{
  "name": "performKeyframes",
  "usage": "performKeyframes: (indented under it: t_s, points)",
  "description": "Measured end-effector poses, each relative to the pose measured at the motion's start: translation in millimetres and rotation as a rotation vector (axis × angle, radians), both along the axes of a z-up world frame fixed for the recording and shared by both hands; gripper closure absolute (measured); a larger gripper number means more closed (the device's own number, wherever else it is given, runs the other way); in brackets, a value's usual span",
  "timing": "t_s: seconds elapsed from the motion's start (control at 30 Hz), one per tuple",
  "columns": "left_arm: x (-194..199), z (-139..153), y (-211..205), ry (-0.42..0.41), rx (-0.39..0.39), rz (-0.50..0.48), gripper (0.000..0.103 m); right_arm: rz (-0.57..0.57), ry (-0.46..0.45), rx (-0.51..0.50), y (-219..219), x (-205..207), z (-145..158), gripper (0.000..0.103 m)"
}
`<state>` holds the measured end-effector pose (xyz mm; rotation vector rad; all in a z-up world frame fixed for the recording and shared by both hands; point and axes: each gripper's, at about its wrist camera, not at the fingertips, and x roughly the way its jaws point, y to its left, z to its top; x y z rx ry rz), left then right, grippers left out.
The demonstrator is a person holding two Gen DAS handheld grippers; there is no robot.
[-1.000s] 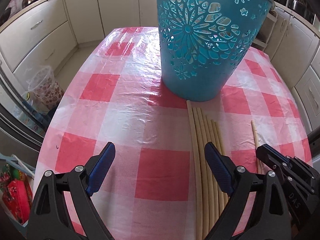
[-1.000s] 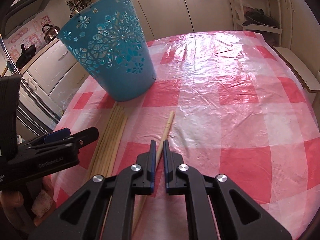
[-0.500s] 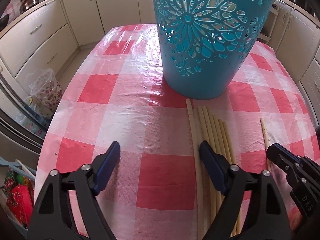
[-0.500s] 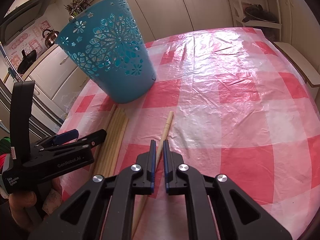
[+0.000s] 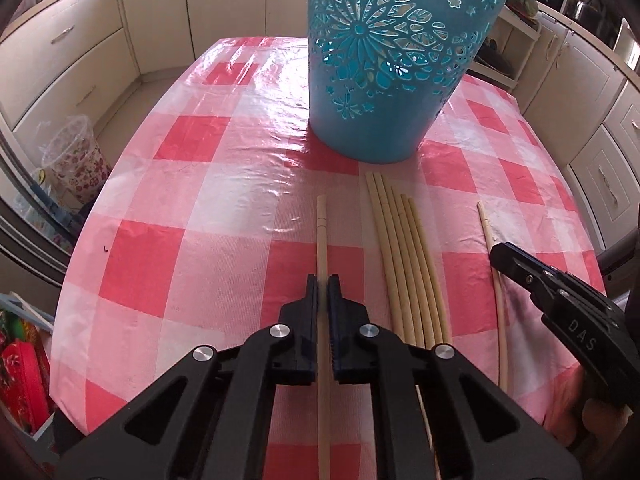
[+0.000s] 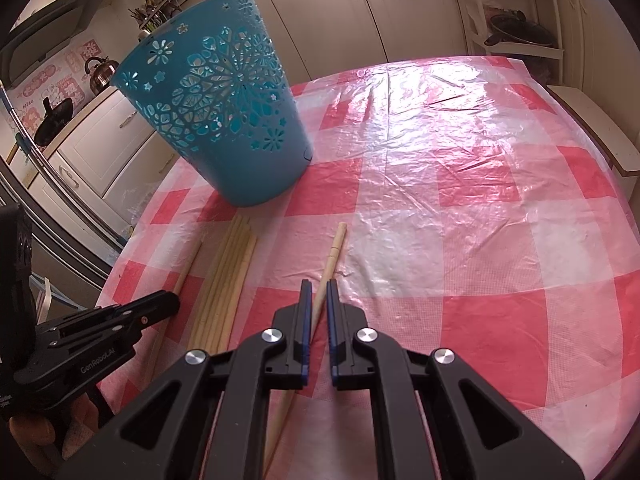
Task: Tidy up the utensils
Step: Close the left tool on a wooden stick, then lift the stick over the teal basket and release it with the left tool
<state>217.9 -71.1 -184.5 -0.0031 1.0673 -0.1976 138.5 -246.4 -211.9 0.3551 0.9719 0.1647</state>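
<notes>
Left tongs point(image 5: 322, 280) are clamped down on one pale wooden stick point(image 5: 322, 232); pads pinch it on both sides, no gap showing. In the left wrist view that stick runs from 6 o'clock straight up toward 12, its far end lying on the checked surface point(image 5: 168, 240), apart from the rest of the sticks.

Right tongs point(image 6: 316, 286) are closed too, w/ a second stick point(image 6: 334, 252) between the pads. It angles from 6 o'clock up toward 1 o'clock in the right wrist view, tip resting on the surface. Same tongs show at 4 o'clock in the left view, at the frame edge.

Bundle of sticks point(image 5: 404, 256), five or so, lies side by side on the surface between the two held sticks, at abt 2 o'clock from the left tongs and 10 o'clock from the right tongs. Not touched by either tongs.

Blue basket point(image 5: 384, 64) w/ cut-out flower pattern stands upright on the surface at 12–1 o'clock in the left view, 10–11 o'clock in the right view, just beyond the far ends of the bundle.

Cream cabinets point(image 5: 80, 52) ring the room; a clear patterned bin point(image 5: 76, 160) sits on the floor at 9 o'clock in the left view.
</notes>
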Motion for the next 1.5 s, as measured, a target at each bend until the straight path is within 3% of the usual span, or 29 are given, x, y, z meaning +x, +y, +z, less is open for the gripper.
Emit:
performKeyframes:
  t_s: [0.1, 0.2, 0.33, 0.5, 0.57, 0.6, 1.07, 1.27, 1.5]
  points:
    - [9.5, 0.6, 2.2, 0.015, 0.013, 0.007, 0.094, 0.0, -0.001, -0.002, 0.8, -0.1, 0.0, 0.095]
    - [21.2, 1.2, 0.3, 0.018, 0.039, 0.009, 0.081, -0.001, 0.0, 0.002, 0.8, -0.2, -0.1, 0.095]
    - [29.9, -0.4, -7.4, 0.005, 0.092, -0.002, 0.079, -0.001, 0.001, 0.005, 0.8, 0.3, -0.3, 0.095]
    - [29.5, -0.5, -10.6, -0.01, 0.116, -0.005, 0.08, -0.002, 0.001, 0.011, 0.5, 0.3, -0.5, 0.095]
    - [27.8, -0.3, -11.3, -0.02, 0.111, -0.012, 0.095, -0.003, 0.001, 0.009, 1.2, 0.6, -0.7, 0.095]
    - [26.5, -0.4, -12.0, -0.021, 0.101, -0.021, 0.098, -0.003, 0.001, 0.01, 0.8, 0.5, -0.7, 0.095]
    - [9.1, 17.9, 2.4, -0.078, 0.072, -0.002, 0.098, -0.009, 0.001, 0.03, -1.3, 0.8, -1.4, 0.095]
    - [-5.3, 52.9, 16.6, -0.195, -0.011, 0.006, 0.098, -0.007, 0.0, 0.041, -2.7, 0.1, -1.9, 0.092]
    - [-17.4, 133.8, 36.7, -0.422, -0.141, 0.036, 0.098, 0.013, -0.009, 0.036, 1.6, -0.3, -0.1, 0.086]
